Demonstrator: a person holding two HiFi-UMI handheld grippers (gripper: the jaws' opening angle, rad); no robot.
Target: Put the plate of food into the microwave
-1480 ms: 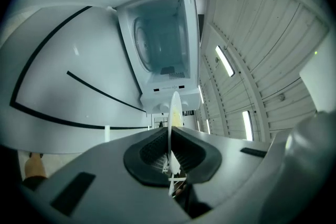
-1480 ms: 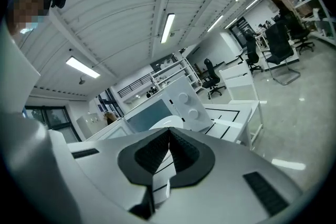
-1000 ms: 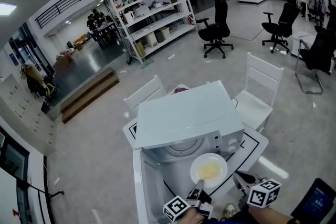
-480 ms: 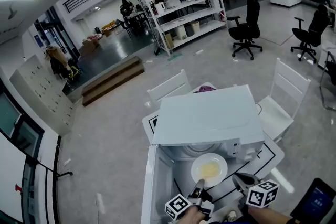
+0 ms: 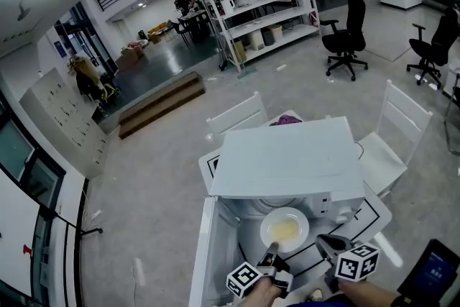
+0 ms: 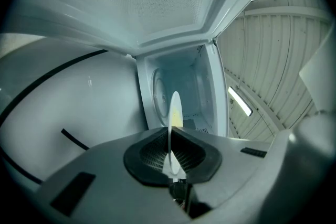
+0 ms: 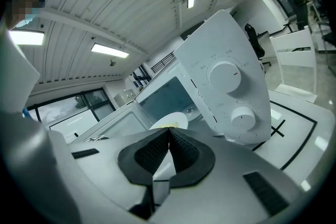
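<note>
A white plate [image 5: 284,229] with yellow food hangs level at the mouth of the open white microwave [image 5: 287,158]. The door [image 5: 205,248] is swung out to the left. My left gripper [image 5: 272,254] is shut on the plate's near rim. In the left gripper view the plate [image 6: 175,105] runs edge-on between the pads of this gripper [image 6: 170,132], with the cavity [image 6: 202,89] behind. My right gripper [image 5: 327,244] sits just right of the plate, jaws together. In the right gripper view that gripper [image 7: 169,131] faces the plate [image 7: 170,120] and the knob panel [image 7: 226,81].
The microwave stands on a white table [image 5: 374,211] marked with black lines. White chairs [image 5: 402,126] stand at the far and right sides. A dark screen [image 5: 433,273] lies at the lower right. A purple thing [image 5: 287,120] shows behind the microwave.
Both grippers and the plate have edged forward toward the microwave's opening, and the head view has swung to the right.
</note>
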